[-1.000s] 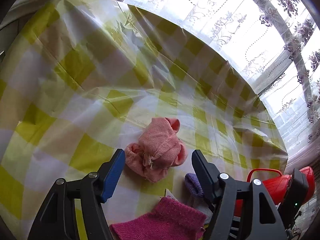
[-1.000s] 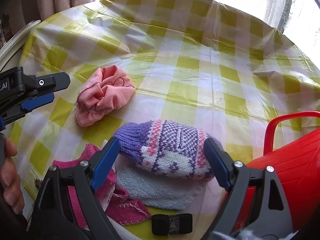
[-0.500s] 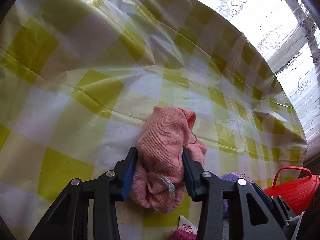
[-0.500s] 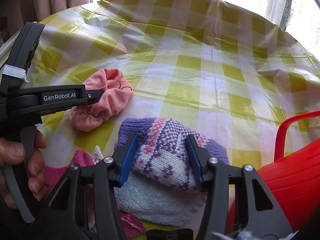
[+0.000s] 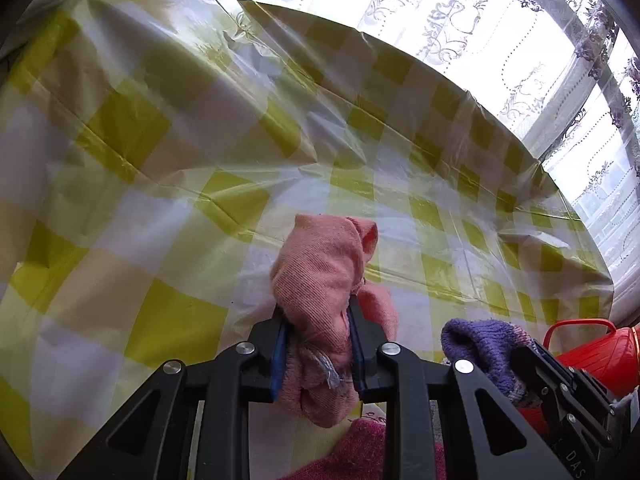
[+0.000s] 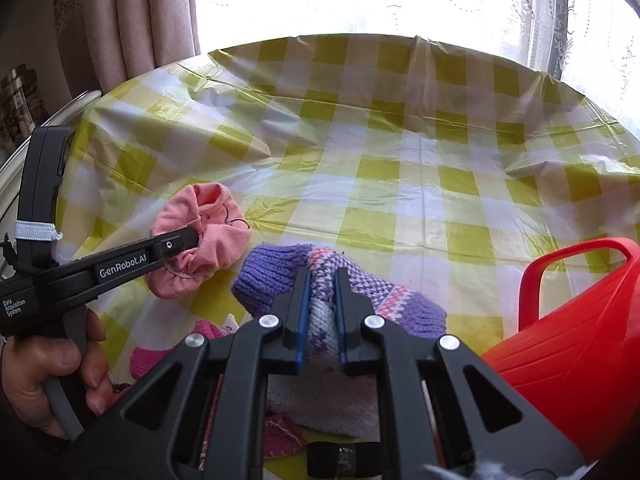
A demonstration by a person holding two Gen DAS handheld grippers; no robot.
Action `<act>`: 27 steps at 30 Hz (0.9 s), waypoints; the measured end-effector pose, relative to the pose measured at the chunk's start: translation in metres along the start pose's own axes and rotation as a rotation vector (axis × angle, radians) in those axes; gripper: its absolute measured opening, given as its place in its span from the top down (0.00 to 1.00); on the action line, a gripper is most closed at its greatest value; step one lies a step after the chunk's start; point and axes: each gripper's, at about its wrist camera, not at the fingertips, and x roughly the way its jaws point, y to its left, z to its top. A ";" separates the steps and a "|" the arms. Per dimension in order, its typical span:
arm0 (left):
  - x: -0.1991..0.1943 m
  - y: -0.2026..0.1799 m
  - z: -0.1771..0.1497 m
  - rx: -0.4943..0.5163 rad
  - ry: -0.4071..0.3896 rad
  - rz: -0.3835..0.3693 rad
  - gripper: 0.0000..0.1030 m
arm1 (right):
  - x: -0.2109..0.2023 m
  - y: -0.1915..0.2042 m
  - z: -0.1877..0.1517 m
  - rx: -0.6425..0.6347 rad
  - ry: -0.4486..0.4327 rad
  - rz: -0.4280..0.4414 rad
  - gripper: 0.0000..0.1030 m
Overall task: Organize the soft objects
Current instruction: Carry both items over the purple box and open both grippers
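Socks first: pink sock bunched in the left gripper, jaws closing on it, fabric bulging past both sides. Purple knit sock pinched mid-body in the right gripper, jaws clamped tight on a fold. Both sit low over the desk, near its front edge, just beside each other. Grey cloth and magenta sock lie under the purple one; red basket at right (likely drop target). Risks: purple grip holds only a ridge, so the fold could slip out on lift; loose threads on pink may snag; knit could drag the grey cloth along.
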 end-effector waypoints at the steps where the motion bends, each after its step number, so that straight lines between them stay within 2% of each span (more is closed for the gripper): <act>1: -0.006 0.000 -0.002 -0.002 -0.012 -0.005 0.74 | -0.005 0.000 0.001 0.007 -0.008 0.010 0.86; 6: -0.036 -0.001 -0.018 0.021 -0.073 -0.008 0.74 | -0.029 0.007 0.002 0.006 -0.038 0.045 0.86; 12: -0.066 -0.002 -0.041 0.018 -0.107 -0.021 0.74 | -0.053 0.014 -0.008 -0.008 -0.045 0.069 0.86; 27: -0.122 -0.032 -0.097 0.052 -0.116 -0.084 0.74 | -0.116 -0.005 -0.052 0.002 -0.043 0.068 0.86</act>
